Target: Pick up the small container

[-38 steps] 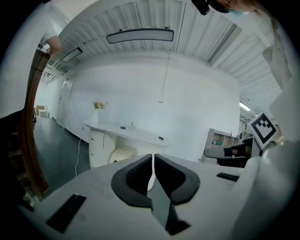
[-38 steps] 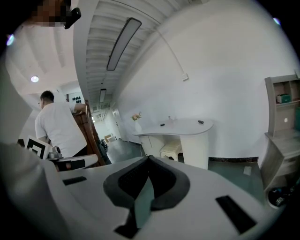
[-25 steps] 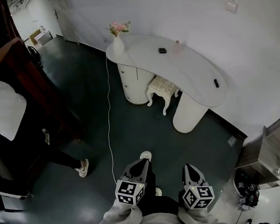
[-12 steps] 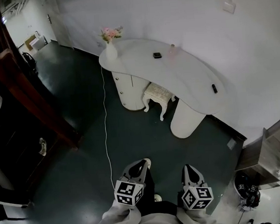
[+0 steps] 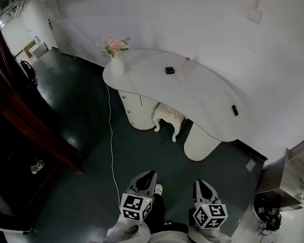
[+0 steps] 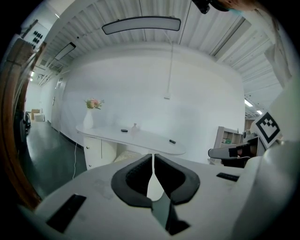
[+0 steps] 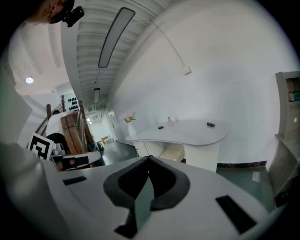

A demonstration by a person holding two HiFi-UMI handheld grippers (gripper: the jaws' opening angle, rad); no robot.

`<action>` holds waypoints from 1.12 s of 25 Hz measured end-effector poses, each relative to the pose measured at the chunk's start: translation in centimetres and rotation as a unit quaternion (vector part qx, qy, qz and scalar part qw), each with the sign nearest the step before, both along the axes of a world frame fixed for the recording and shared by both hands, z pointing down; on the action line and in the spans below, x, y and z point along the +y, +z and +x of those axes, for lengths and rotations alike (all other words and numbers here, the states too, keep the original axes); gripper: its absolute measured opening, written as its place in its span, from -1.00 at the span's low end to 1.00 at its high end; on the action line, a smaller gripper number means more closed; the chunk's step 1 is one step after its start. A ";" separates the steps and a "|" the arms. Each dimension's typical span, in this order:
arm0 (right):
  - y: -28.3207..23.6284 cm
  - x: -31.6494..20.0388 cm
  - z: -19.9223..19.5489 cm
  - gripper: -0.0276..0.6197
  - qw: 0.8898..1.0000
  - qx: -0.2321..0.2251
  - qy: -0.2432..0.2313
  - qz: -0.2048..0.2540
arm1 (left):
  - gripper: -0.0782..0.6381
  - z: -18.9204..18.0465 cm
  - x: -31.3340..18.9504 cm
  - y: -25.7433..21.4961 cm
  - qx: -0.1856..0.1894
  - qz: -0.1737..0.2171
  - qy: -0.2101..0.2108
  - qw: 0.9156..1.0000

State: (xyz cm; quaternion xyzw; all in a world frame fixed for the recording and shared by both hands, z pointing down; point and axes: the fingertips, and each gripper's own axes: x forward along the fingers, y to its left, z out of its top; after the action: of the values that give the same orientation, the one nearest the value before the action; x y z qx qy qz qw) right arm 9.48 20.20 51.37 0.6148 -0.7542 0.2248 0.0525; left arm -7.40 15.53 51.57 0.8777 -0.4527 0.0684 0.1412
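Both grippers, left [image 5: 149, 174] and right [image 5: 200, 182], have jaws together and empty, well apart from the desk [image 5: 208, 98]. What looks like the small dark container [image 5: 169, 70] sits there near a bottle [image 5: 187, 64]. It is probably light and rigid, best pinched across its sides.

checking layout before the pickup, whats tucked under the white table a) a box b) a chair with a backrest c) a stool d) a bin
c: a small cream stool with curved legs and no backrest stands under the table edge, between its two bases.
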 end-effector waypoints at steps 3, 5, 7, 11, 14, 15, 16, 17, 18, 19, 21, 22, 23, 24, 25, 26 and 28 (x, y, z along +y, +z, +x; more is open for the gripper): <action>0.2 -2.3 -0.3 -0.76 1.000 -0.004 -0.003 -0.003 | -0.71 0.0 -2.5 0.1 -0.003 0.000 0.003 1.000; 0.2 -3.8 -0.3 -0.76 1.000 -0.004 -0.004 -0.006 | -0.71 0.2 -3.8 0.1 -0.006 -0.003 0.007 1.000; 0.0 -5.2 -0.2 -0.76 1.000 -0.002 -0.004 -0.008 | -0.71 0.3 -4.9 0.0 -0.007 -0.005 0.010 1.000; -0.1 -7.9 -0.2 -0.76 1.000 0.001 -0.004 -0.015 | -0.71 -0.1 -7.2 0.2 -0.005 -0.012 0.006 1.000; -0.1 -9.7 -0.7 -0.76 1.000 0.003 -0.007 -0.018 | -0.71 -0.4 -9.0 0.3 -0.002 -0.016 0.004 1.000; -0.1 -10.3 -0.8 -0.76 1.000 0.003 -0.007 -0.020 | -0.71 -0.5 -9.7 0.3 -0.002 -0.017 0.004 1.000; 0.0 -11.0 -0.9 -0.76 1.000 0.003 -0.007 -0.021 | -0.71 -0.6 -10.3 0.4 -0.003 -0.018 0.005 1.000; 0.0 -11.6 -1.1 -0.76 1.000 0.003 -0.007 -0.022 | -0.71 -0.8 -10.9 0.4 -0.003 -0.018 0.005 1.000; 0.0 -12.3 -1.3 -0.76 1.000 0.002 -0.007 -0.023 | -0.71 -1.0 -11.6 0.4 -0.004 -0.019 0.006 1.000; 0.0 -13.0 -1.5 -0.76 1.000 0.002 -0.007 -0.022 | -0.71 -1.2 -12.3 0.5 -0.004 -0.019 0.006 1.000; 0.1 -14.4 -1.9 -0.76 1.000 0.002 -0.008 -0.022 | -0.71 -1.6 -13.7 0.5 -0.005 -0.020 0.005 1.000; 0.1 -15.1 -2.1 -0.76 1.000 0.002 -0.009 -0.022 | -0.71 -1.8 -14.4 0.5 -0.004 -0.020 0.005 1.000; 0.1 -15.7 -2.3 -0.76 1.000 0.002 -0.009 -0.023 | -0.71 -1.9 -15.0 0.5 -0.004 -0.020 0.005 1.000; 0.2 -16.4 -2.4 -0.76 1.000 0.003 -0.009 -0.023 | -0.71 -2.1 -15.7 0.5 -0.003 -0.020 0.005 1.000; 0.2 -17.0 -2.6 -0.76 1.000 0.003 -0.008 -0.023 | -0.71 -2.2 -16.3 0.5 -0.003 -0.020 0.006 1.000; 0.1 -17.7 -2.7 -0.76 1.000 0.004 -0.008 -0.023 | -0.71 -2.4 -16.9 0.5 -0.003 -0.020 0.006 1.000; 0.1 -18.8 -3.0 -0.76 1.000 0.005 -0.006 -0.022 | -0.71 -2.8 -18.1 0.5 -0.003 -0.020 0.007 1.000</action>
State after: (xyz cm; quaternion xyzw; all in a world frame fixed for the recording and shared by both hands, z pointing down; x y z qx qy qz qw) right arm 6.44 1.39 51.45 0.6098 -0.7526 0.2379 0.0716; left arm -10.21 -2.60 52.05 0.8778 -0.4453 0.0808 0.1570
